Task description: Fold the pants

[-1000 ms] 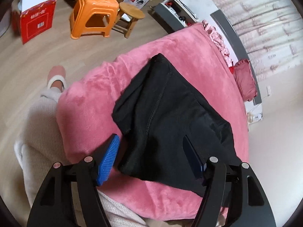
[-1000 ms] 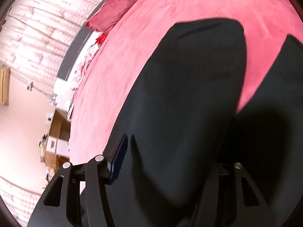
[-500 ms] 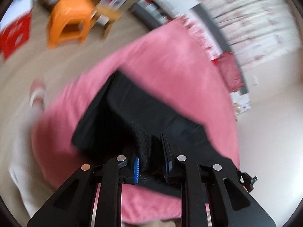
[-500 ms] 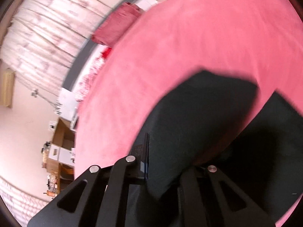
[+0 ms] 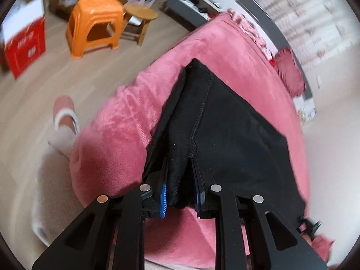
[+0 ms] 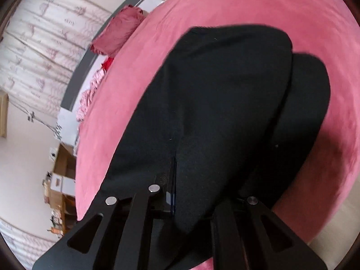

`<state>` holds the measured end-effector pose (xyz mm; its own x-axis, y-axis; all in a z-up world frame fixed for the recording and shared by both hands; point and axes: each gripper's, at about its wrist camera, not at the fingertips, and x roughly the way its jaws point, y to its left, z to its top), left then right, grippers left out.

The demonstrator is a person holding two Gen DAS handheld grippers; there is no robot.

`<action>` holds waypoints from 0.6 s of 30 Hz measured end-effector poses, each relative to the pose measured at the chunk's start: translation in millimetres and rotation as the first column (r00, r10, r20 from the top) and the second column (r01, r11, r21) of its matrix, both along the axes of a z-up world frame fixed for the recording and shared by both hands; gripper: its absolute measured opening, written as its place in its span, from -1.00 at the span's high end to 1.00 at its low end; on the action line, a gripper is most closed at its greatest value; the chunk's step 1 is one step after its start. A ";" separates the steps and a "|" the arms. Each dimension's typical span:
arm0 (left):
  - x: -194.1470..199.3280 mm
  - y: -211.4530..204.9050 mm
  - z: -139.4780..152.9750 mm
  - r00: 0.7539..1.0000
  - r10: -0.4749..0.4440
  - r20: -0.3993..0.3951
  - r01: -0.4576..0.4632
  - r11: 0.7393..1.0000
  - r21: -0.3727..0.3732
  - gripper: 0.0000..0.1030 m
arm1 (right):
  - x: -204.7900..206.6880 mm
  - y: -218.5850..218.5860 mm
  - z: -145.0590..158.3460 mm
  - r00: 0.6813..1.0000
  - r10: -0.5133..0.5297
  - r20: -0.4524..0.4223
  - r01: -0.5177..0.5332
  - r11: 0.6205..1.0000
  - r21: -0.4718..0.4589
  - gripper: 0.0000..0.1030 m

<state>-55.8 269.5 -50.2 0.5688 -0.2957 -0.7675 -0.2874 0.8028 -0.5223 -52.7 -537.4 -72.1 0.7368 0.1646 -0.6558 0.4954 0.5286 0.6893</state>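
Observation:
Black pants (image 5: 229,130) lie on a pink blanket (image 5: 117,144) over a bed. My left gripper (image 5: 180,175) is shut on the near edge of the pants, by a stitched seam, with thick folded cloth bunched between its blue pads. In the right wrist view the pants (image 6: 213,103) fill the middle, one layer lying over another. My right gripper (image 6: 191,180) is shut on the pants; the cloth drapes over its right finger and hides it.
An orange plastic stool (image 5: 94,24), a small wooden stool (image 5: 141,20) and a red box (image 5: 24,42) stand on the wooden floor at the left. A dark pink pillow (image 6: 121,31) lies at the bed's far end. My foot in a pink slipper (image 5: 65,110) is beside the bed.
Both grippers went from open to shut on the pants' near edge. The grasped cloth has been lifted and now lies in a layer over the rest.

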 end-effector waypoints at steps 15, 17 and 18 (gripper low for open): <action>37.7 -55.0 69.5 0.970 0.027 0.241 -0.056 0.991 0.117 -0.08 | -28.3 -85.3 -2.8 0.965 -0.233 0.120 0.208 0.960 0.189 0.39; 55.5 -77.7 61.1 0.973 -0.046 0.226 0.017 0.992 0.129 -0.08 | -26.2 -96.2 0.1 0.966 -0.246 0.083 0.228 0.957 0.176 0.88; 70.4 -97.9 54.8 0.972 -0.098 0.212 0.068 0.987 0.146 -0.08 | -27.3 -98.0 4.0 0.968 -0.237 0.083 0.222 0.962 0.161 0.87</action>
<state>14.6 171.5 4.6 0.7048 -0.2498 -0.6639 -0.1083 0.8871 -0.4487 -80.1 -635.5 -68.1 0.8269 0.0736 -0.5576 0.5158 0.2962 0.8039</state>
